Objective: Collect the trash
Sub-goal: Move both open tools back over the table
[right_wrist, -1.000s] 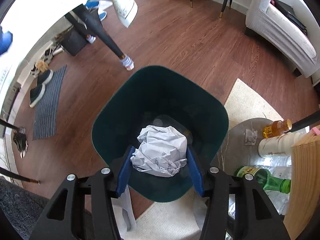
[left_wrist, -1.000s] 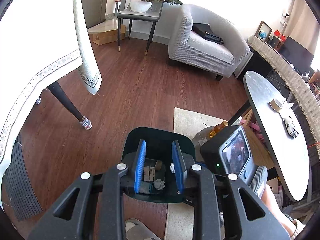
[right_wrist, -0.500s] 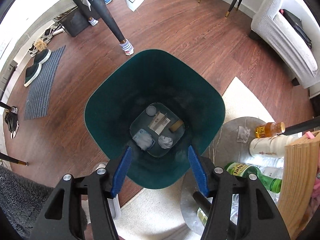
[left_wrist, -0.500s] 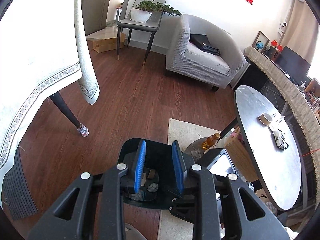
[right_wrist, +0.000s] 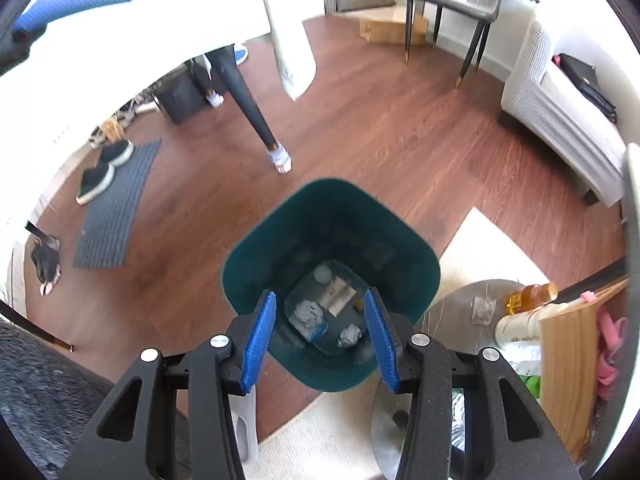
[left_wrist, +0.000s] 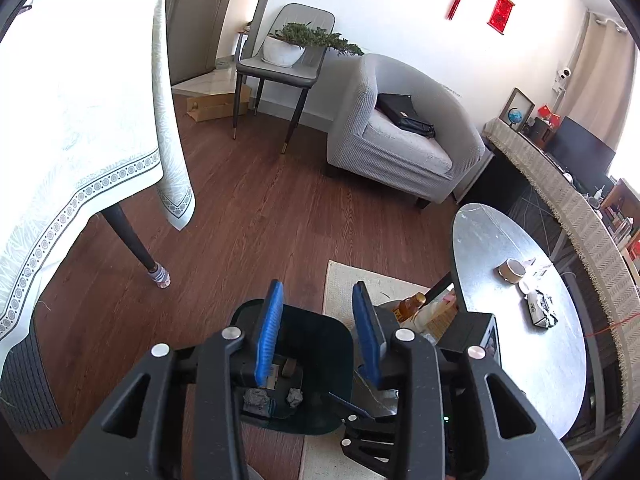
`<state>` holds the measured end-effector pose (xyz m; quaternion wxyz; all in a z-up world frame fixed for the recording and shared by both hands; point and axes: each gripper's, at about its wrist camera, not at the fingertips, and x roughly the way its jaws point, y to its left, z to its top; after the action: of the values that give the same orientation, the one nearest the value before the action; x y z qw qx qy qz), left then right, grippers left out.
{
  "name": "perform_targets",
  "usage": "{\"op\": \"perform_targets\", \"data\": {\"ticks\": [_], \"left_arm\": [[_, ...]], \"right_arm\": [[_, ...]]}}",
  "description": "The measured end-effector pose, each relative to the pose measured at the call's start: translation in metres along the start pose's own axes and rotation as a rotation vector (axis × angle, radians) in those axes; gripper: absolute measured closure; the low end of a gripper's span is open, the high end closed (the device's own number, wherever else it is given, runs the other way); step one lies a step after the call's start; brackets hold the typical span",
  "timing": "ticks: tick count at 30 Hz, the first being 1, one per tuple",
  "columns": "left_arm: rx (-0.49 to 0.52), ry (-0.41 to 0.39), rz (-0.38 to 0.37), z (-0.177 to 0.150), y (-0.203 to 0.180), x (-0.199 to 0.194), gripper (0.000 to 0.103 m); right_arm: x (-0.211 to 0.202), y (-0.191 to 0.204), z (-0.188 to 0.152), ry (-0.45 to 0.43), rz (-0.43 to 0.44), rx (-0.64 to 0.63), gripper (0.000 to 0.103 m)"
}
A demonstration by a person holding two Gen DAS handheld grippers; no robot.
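Paper ball gone from right gripper [right_wrist: 320,336], now above bin [right_wrist: 420,252]

Glossy green plastic bin [right_wrist: 256,256] on smooth brown wood-grain floor [right_wrist: 400,136].

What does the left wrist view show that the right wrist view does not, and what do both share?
Left wrist only: the oval table top with a tape roll, and red wall hangings.
Right wrist only: dark shoes on a grey mat, a green bottle.
Both: the green bin holding crumpled paper, the armchair, the amber bottle, each empty tool.
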<state>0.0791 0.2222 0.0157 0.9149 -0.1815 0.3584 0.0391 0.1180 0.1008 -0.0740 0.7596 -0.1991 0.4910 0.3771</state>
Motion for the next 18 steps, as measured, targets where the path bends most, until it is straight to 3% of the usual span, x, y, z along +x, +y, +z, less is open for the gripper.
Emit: {"op": "perform_targets", "data": {"ticks": [9, 18], "left_arm": [[0.055, -0.046, -0.012, 0.002, -0.026, -0.006, 0.054], [0.104, -0.045, -0.027, 0.003, -0.055, 0.0, 0.049]], "right_arm": [[-0.052, -0.009, -0.002, -0.096, -0.022, 0.009, 0.06], [-0.124, -0.046, -0.021, -0.243, -0.141, 0.117, 0.06]]}}
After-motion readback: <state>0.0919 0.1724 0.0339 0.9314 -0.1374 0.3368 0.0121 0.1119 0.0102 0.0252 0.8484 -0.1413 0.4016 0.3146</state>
